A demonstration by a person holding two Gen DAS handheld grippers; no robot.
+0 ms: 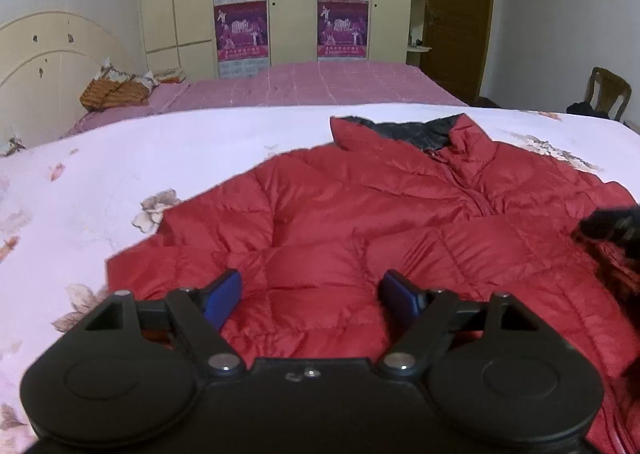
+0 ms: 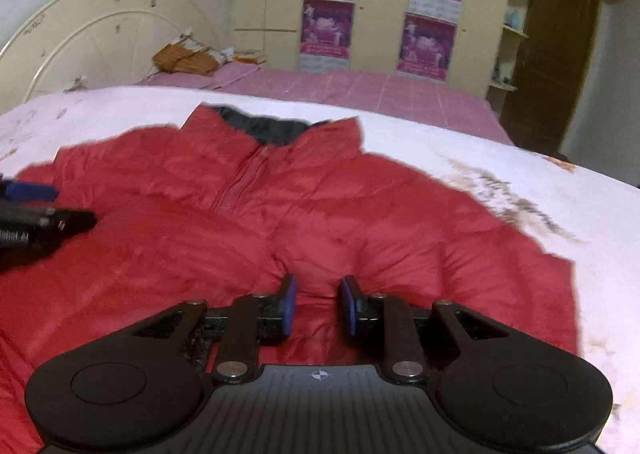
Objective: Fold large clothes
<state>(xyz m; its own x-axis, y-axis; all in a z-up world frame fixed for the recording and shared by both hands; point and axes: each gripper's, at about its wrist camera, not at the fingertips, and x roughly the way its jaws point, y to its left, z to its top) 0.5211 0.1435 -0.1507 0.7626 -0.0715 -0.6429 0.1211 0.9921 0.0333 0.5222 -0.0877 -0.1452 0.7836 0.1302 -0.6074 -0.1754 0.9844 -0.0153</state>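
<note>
While red down jacket [image 1: 360, 222] lies spread on bed [image 1: 120, 158], left tool [image 1: 310, 294] held wide open; right tool [image 2: 318, 304] part-closed around puffed fabric fold. Slip risked: slick shell, thin pinch.
</note>
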